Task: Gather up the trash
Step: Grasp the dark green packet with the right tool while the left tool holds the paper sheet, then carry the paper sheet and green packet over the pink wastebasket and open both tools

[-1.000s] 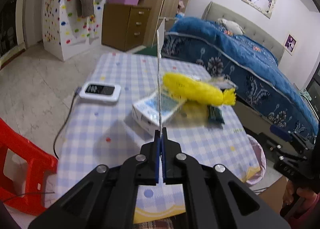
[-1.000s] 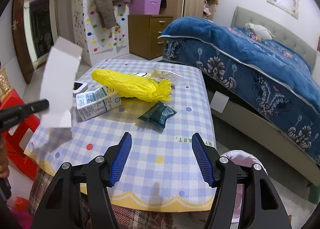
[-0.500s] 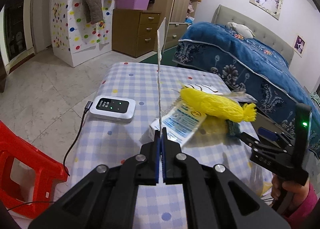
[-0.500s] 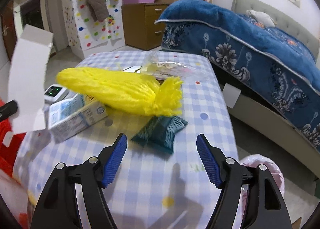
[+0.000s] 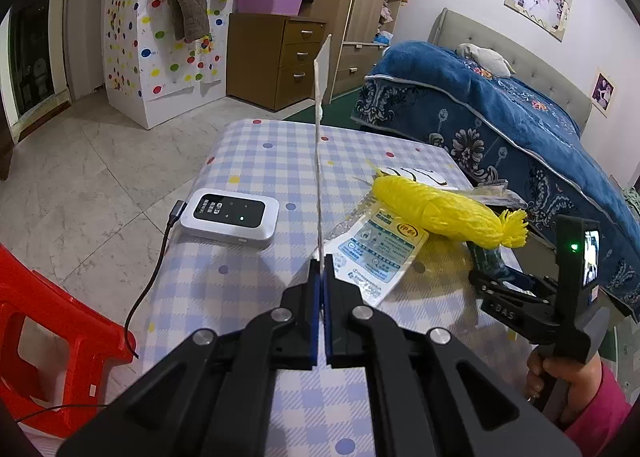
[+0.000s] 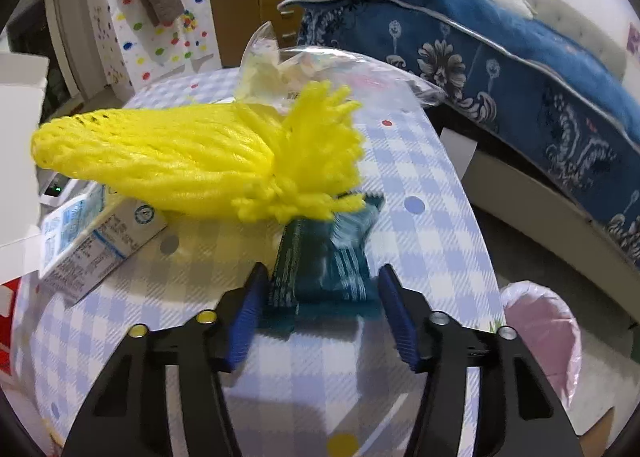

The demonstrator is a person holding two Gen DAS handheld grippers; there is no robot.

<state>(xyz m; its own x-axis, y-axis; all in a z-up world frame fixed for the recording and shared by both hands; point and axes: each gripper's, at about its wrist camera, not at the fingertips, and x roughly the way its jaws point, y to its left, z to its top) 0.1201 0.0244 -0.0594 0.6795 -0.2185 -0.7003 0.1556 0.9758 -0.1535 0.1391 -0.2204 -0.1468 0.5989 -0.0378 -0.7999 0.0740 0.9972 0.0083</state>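
Observation:
My left gripper is shut on a thin white card, which stands upright and shows edge-on; in the right wrist view the same card appears at the left edge. On the checked table, my right gripper straddles a dark green wrapper. Its jaws are closing, with the blue pads at the wrapper's two sides and not clearly pressing. A yellow foam net lies just behind, overlapping the wrapper's far end. A flattened milk carton lies left of it, and a clear plastic bag behind.
A white device with a black cable lies at the table's left side. A red plastic stool stands left of the table. A pink-lined bin sits on the floor at the right. A bed with a blue cover runs along the right.
My right gripper has dropped forward to the green wrapper, and its jaws have narrowed around it. The left gripper still holds the white card and has shifted slightly.

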